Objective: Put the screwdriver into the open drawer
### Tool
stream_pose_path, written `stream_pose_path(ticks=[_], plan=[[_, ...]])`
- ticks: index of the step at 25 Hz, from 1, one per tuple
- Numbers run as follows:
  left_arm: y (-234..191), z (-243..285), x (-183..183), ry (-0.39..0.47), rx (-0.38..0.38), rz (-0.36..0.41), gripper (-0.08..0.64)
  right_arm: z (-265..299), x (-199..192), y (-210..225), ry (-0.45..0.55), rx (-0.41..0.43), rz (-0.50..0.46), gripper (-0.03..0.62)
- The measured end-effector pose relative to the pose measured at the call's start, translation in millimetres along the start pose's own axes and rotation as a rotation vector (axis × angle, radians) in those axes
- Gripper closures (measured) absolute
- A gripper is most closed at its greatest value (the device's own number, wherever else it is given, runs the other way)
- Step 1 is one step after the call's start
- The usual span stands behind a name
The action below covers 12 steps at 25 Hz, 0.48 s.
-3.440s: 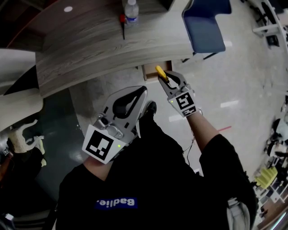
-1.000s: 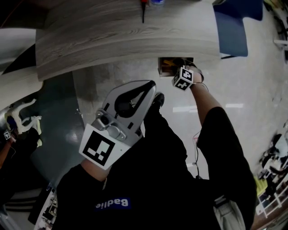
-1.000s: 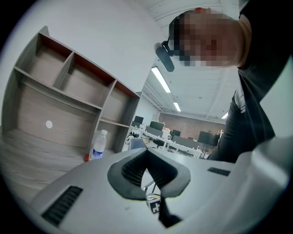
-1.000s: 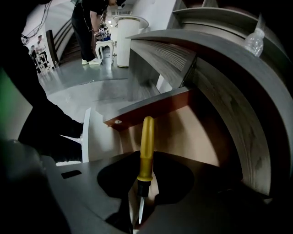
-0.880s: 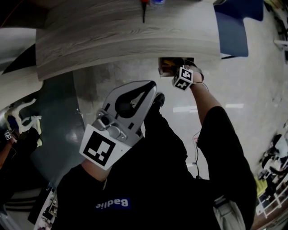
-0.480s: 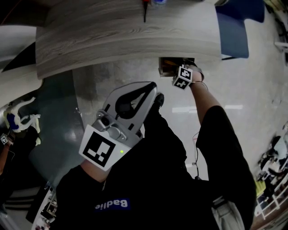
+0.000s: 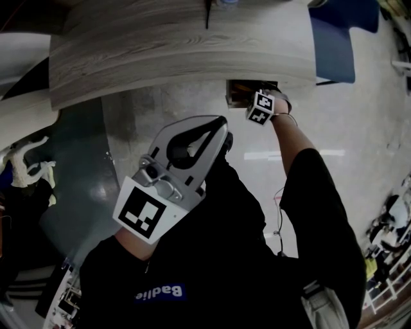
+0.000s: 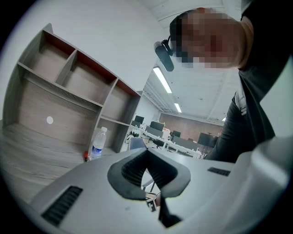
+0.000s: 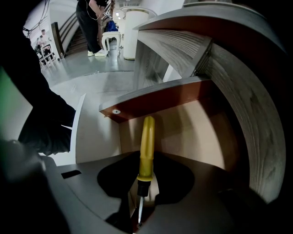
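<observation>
The yellow-handled screwdriver (image 9: 146,141) sticks out between the jaws of my right gripper (image 9: 144,183), which is shut on its black collar, handle pointing down into the open drawer (image 9: 197,128). In the head view the right gripper (image 7: 256,97) reaches steeply down into that drawer (image 7: 237,91) under the desk edge, and its tips and the screwdriver are hidden there. My left gripper (image 7: 221,122) is held close to the chest, shut, with nothing in it. In its own view the left gripper (image 8: 147,153) has its pads meeting at the tips.
The curved wooden desk (image 7: 180,45) overhangs the drawer. A second, red-handled tool (image 7: 207,9) lies on it. A blue chair (image 7: 331,38) stands to the right. A water bottle (image 8: 97,144) and a shelf unit (image 8: 68,87) sit on the desk. A dark partition (image 7: 77,186) is at the left.
Since the earliest frame the right gripper has carried the screwdriver from above the floor into the drawer. Over the last second it has barely shifted; the left gripper has stayed put.
</observation>
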<state>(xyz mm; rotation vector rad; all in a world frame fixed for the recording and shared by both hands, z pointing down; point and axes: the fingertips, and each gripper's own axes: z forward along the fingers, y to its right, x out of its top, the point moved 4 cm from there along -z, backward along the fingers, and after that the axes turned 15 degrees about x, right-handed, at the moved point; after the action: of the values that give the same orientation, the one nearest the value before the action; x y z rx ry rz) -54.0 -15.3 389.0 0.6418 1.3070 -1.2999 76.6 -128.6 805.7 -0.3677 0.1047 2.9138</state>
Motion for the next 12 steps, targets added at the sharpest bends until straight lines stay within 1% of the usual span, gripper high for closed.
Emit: stream_pose_path(ticks=[5, 7, 12], plan=[[-2.9, -1.6, 0.9, 0.003, 0.001, -0.012, 0.561, 0.8, 1.0, 0.3, 0.002, -0.001, 0.01, 0.476], [-3.3, -2.3, 0.7, 0.004, 0.0, -0.013, 0.563, 1.3, 0.4, -0.5, 0.001, 0.007, 0.013, 0.458], [-2.1, -5.8, 2.5, 0.007, -0.003, -0.012, 0.561, -1.2, 0.8, -3.0, -0.001, 0.014, 0.016, 0.451]])
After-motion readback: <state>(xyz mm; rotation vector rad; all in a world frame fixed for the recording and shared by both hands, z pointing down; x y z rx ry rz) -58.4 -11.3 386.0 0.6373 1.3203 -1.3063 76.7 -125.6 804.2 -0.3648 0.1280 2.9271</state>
